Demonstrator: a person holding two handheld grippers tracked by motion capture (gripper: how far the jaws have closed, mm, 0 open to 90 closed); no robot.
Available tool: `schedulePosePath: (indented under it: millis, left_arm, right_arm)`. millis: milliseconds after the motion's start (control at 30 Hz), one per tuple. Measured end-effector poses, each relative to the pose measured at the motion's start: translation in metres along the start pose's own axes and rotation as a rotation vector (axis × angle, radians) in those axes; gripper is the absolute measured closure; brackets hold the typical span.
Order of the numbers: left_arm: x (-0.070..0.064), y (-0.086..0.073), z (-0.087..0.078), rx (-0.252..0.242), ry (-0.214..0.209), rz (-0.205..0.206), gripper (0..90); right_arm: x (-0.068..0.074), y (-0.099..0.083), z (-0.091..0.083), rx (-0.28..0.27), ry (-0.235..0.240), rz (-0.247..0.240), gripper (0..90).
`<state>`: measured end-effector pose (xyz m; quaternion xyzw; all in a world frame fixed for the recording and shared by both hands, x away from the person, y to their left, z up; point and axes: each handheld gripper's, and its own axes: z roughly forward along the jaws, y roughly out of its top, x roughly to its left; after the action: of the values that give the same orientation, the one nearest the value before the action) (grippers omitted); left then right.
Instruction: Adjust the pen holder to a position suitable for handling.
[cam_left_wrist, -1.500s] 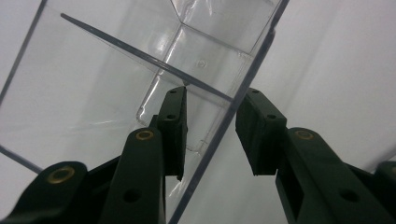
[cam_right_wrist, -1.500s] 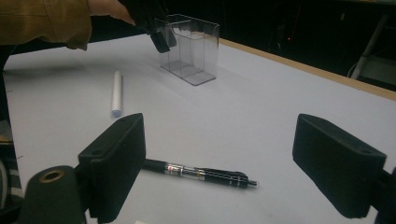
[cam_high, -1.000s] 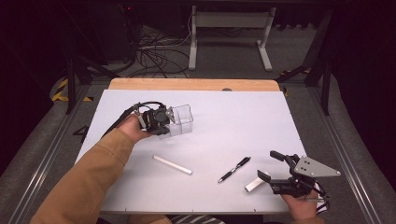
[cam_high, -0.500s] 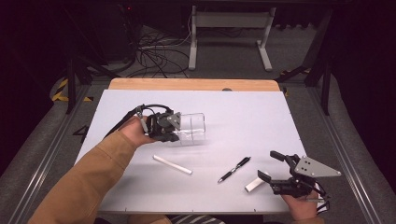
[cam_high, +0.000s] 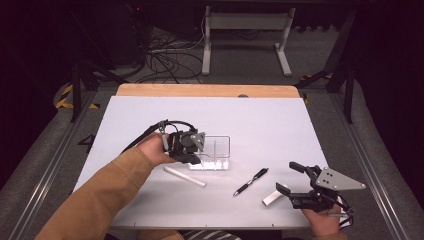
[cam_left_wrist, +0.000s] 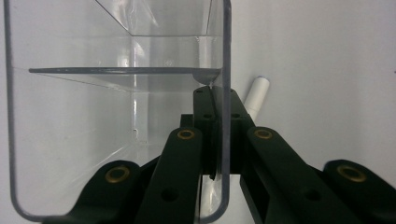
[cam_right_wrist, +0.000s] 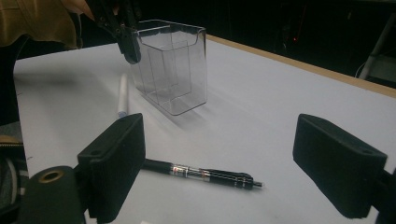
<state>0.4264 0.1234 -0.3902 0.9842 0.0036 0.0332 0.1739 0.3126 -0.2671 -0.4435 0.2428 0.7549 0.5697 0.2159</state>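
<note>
A white table (cam_high: 280, 125) bears a clear holder (cam_high: 216, 150), black pen (cam_high: 251, 181) and white marker (cam_high: 184, 176).

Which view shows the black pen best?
The right gripper view: the black pen lies whole and close on the table between that gripper's open jaws. The high view shows it small. In the left gripper view I cannot make it out.

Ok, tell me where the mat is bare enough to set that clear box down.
Bare: the white mat from the clear box back to the wooden edge, and its right side. Crowded: the front, with white marker, black pen, small white piece and right gripper.
</note>
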Motion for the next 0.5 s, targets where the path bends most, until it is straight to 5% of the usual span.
schedulePosePath:
  millis: [500]
  left_arm:
    - [0.0045,0.0024,0.0109,0.022,0.002,-0.005,88.0]
  right_arm:
    - [-0.0002,-0.0004,0.0005,0.006,0.002,0.001,17.4]
